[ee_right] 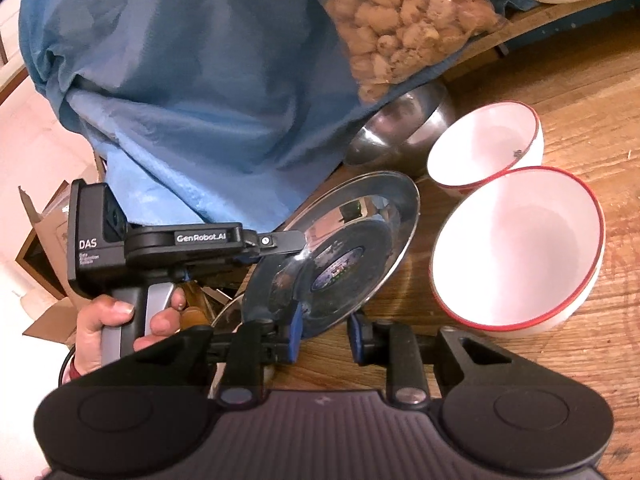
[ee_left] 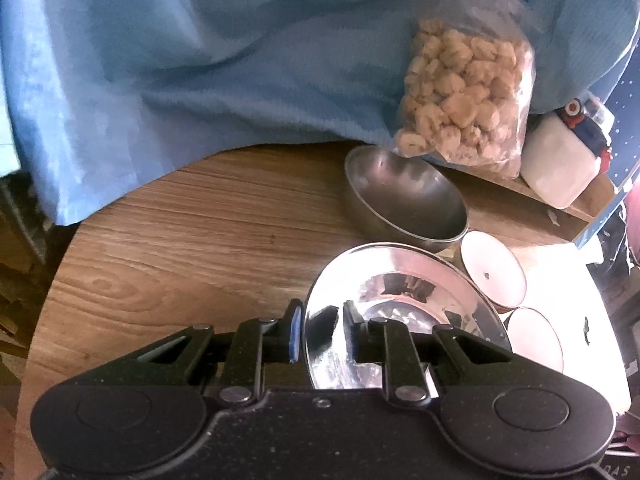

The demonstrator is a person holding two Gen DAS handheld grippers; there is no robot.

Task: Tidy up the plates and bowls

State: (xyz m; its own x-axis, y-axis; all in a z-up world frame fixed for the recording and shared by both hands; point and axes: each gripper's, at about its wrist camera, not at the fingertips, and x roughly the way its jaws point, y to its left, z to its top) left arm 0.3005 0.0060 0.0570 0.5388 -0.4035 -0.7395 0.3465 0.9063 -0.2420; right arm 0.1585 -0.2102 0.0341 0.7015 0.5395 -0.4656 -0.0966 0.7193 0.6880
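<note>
Two grippers in play. Left gripper point(ee_left: 320, 336) is clamped on the rim of a polished steel plate point(ee_right: 344, 236), one blue-padded finger on each face; the plate is thin, round and mirror-bright, held tilted above the wood-grain table point(ee_left: 180, 232). In the right wrist view a hand point(ee_right: 116, 332) grips the left tool's handle. Right gripper point(ee_right: 324, 332) has narrow jaws; its left pad sits at the plate's lower edge, and I cannot tell whether it is pinching. Behind the plate sits a brushed steel bowl point(ee_left: 408, 204), round and deep. Beside it are two white bowls with red rims point(ee_right: 516, 248), glossy and touching each other. Crumpled blue cloth point(ee_left: 180, 80) covers the table's far edge, with a clear plastic bag of beige chunks point(ee_left: 464, 92) leaning on it.
</note>
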